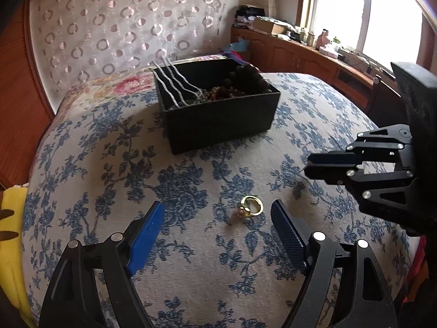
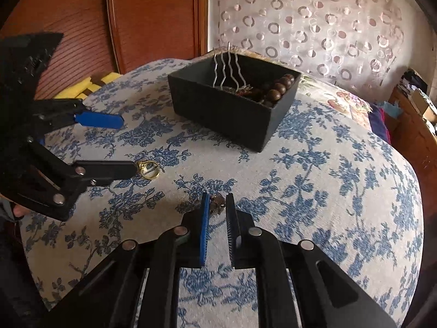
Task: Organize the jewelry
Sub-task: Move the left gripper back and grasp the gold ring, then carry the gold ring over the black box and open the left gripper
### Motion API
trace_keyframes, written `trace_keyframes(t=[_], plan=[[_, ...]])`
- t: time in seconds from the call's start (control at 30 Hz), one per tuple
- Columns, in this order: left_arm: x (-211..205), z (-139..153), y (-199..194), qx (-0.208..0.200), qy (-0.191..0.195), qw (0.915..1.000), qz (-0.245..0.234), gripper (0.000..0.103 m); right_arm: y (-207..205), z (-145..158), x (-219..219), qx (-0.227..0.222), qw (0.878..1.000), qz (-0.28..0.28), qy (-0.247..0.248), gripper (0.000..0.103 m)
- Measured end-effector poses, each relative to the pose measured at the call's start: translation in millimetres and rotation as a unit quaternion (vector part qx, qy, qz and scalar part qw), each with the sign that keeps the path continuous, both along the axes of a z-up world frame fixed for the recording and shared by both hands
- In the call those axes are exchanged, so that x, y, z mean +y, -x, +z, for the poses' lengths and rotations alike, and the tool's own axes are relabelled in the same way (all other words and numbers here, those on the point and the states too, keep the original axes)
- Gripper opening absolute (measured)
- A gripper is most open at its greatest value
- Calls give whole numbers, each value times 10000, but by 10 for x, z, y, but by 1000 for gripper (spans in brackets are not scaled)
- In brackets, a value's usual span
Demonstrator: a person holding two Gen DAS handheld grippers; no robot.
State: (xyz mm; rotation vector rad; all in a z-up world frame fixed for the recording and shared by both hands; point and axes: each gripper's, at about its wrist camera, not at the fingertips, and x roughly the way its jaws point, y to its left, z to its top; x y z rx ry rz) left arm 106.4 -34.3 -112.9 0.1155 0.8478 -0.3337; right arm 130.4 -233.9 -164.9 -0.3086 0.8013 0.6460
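Observation:
A gold ring (image 1: pixel 251 208) (image 2: pixel 148 169) lies on the blue-flowered bedspread (image 1: pixel 191 164). My left gripper (image 1: pixel 217 205) (image 2: pixel 128 144) stands open just above the bedspread, with the ring between its fingertips, close to the right one and untouched. My right gripper (image 2: pixel 217 198) (image 1: pixel 307 164) is to the right of it, jaws nearly together on a small brown beaded piece (image 2: pixel 217 204) at the tips. Further back sits an open black box (image 1: pixel 218 120) (image 2: pixel 224 114) holding dark wooden beads (image 2: pixel 278 87) and a wavy silver hair fork (image 1: pixel 174 84) that leans over its rim.
A dark wooden panel (image 2: pixel 153 19) and a circle-patterned curtain (image 1: pixel 123 22) stand behind the bed. A yellow cloth (image 1: pixel 13 224) lies at the bed's left edge. At the right, under the window, runs a wooden cabinet (image 1: pixel 300 54) covered in clutter.

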Motion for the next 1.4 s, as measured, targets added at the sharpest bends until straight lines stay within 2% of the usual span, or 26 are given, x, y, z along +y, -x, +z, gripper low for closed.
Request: trace_keyframes(t=[0.17, 0.23, 0.5, 0.83, 0.87, 0.97, 1.03, 1.4], plan=[[-132, 22, 26, -31, -48, 9999, -161, 77, 83, 105, -133, -121, 9998, -113, -107, 13], [-174, 26, 33, -39, -83, 9997, -213, 73, 93, 142, -175, -161, 9996, -160, -152, 13], [-265, -64, 17, 73, -237, 9993, -282, 47, 138, 178, -228, -194, 9994, -180, -226, 13], [-257, -93, 16, 80, -253, 9991, -315, 31, 143, 182, -222, -198, 9994, -178, -218, 13], [-258, -92, 17, 70, -264, 9991, -324, 24, 143, 188, -220, -203, 9994, -172, -217, 13], [-264, -86, 15, 71, -238, 9991, -348, 19, 146, 197, -211, -215, 9994, -162, -208, 13], [-256, -73, 21, 47, -212, 9992, -347, 12, 143, 204, -207, -219, 9994, -162, -206, 13], [-130, 142, -42, -159, -9, 9997, -167, 11, 81, 281, -160, -292, 9994, -102, -183, 13]])
